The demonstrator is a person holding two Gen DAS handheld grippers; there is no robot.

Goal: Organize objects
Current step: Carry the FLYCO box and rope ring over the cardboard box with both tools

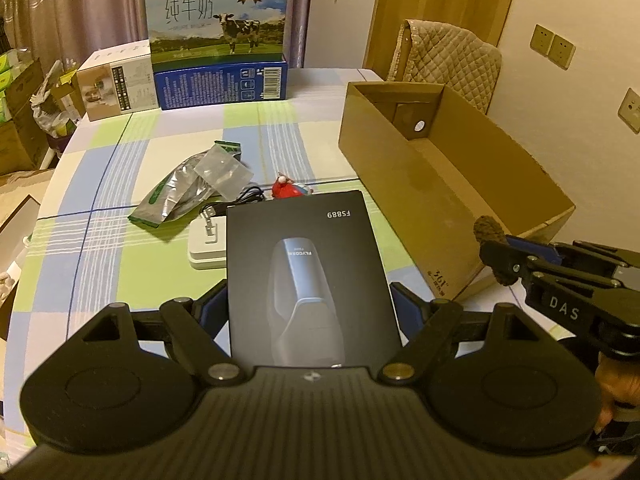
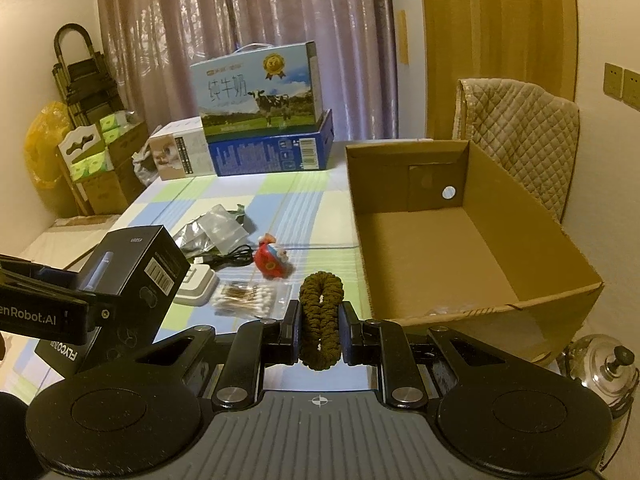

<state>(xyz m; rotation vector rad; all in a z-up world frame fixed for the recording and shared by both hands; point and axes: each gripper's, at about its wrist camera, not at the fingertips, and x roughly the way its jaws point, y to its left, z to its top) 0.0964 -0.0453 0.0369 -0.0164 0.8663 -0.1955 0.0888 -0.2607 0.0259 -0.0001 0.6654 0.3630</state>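
Your left gripper (image 1: pixel 308 304) clamps the black shaver box (image 1: pixel 306 276); your right gripper (image 2: pixel 320 332) is clenched on the brown scrunchie (image 2: pixel 321 316). Both probably hang just short of the cardboard box (image 2: pixel 472 256), so carry them over its near wall and release inside.

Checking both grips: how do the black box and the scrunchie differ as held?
The black box is rigid and wide, spreading the left gripper; the brown scrunchie is soft, squeezed narrow in the right gripper. Both are lifted off the table.
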